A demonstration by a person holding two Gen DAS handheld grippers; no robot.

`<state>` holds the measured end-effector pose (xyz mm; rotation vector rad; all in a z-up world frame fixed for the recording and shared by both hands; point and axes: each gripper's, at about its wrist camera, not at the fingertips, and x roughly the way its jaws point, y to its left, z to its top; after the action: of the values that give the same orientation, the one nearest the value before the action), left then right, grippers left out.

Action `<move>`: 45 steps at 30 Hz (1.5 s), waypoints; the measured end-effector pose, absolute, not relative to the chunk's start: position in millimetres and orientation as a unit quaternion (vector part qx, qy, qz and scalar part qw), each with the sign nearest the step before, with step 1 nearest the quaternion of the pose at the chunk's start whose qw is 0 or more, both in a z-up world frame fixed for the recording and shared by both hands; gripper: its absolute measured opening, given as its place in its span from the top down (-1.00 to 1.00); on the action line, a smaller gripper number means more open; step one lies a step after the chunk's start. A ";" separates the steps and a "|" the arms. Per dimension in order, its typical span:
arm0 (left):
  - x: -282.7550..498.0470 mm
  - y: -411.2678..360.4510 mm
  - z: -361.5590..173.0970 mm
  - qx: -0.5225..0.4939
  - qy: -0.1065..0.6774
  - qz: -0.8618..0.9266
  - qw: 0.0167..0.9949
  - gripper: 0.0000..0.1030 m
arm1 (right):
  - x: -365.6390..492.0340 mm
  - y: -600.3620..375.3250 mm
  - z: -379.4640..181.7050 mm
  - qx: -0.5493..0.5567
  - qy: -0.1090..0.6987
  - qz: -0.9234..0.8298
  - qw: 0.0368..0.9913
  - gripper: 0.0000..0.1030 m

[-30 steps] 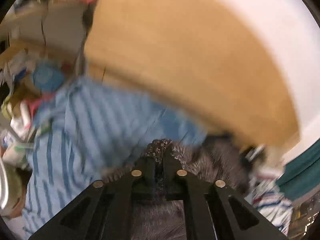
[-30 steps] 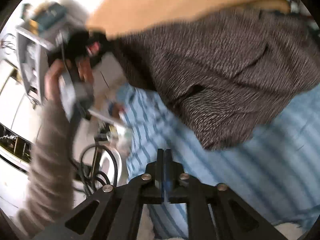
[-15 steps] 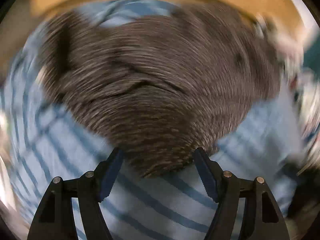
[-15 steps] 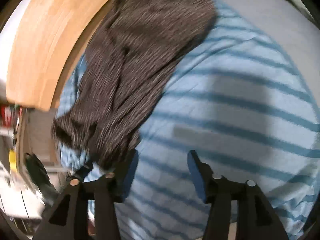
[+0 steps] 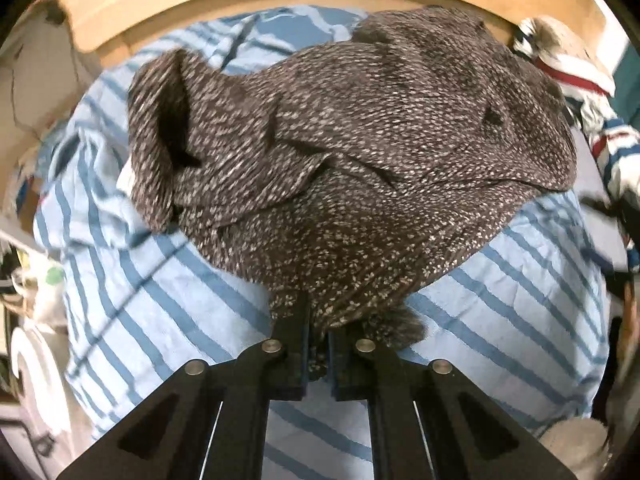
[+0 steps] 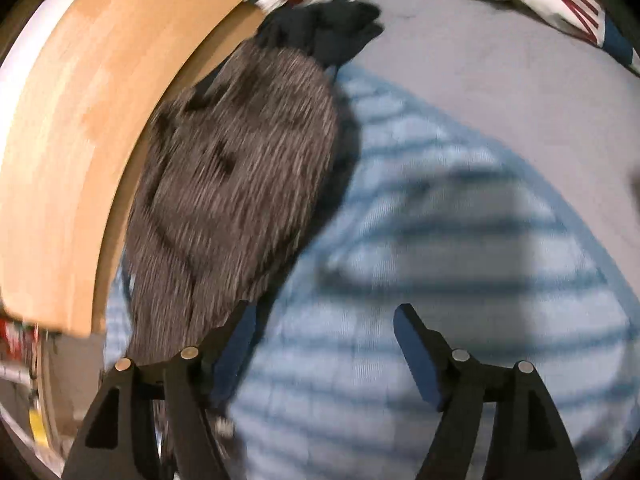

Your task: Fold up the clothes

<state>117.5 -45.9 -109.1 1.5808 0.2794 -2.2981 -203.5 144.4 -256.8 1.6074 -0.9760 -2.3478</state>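
Sweater [image 5: 360,152] hem pinched, left gripper [image 5: 318,344].

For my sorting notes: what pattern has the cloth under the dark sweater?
Light blue cloth with darker blue stripes, clearest in left wrist view.

Both wrist views look down closely, sharing the speckled sweater [image 5: 360,152] [image 6: 240,184].

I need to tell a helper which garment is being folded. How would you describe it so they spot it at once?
Find the blue-striped sheet before the wooden headboard. On it lies a rumpled dark speckled knit sweater, its near edge pinched by the left gripper. Unlike the red, white and blue clothes nearby, it is brown-grey.
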 end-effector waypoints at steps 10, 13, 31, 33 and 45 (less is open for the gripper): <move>112.3 -31.0 -87.3 0.586 0.061 -0.794 0.146 0.87 | -249.1 136.1 -235.0 0.501 -0.311 -0.803 0.086 0.72; 116.2 -27.0 -72.5 0.590 0.042 -0.794 0.141 0.87 | -252.7 132.7 -224.7 0.494 -0.298 -0.812 0.094 0.93; 218.5 -31.9 -36.2 0.598 0.030 -0.789 0.134 0.84 | -53.5 169.4 -155.0 0.508 -0.264 -0.820 0.028 -0.09; 213.3 -31.6 -42.2 0.595 0.023 -0.790 0.144 0.84 | -57.7 155.8 -154.1 0.510 -0.248 -0.822 0.048 -0.13; 198.0 -38.7 -41.5 0.579 0.049 -0.802 0.140 0.83 | -73.7 84.2 -158.1 0.533 -0.099 -0.833 0.113 -0.27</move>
<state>198.0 -38.7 -41.5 1.6714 0.1402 -2.3164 -73.7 84.2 -158.1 1.5629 -0.2913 -2.4435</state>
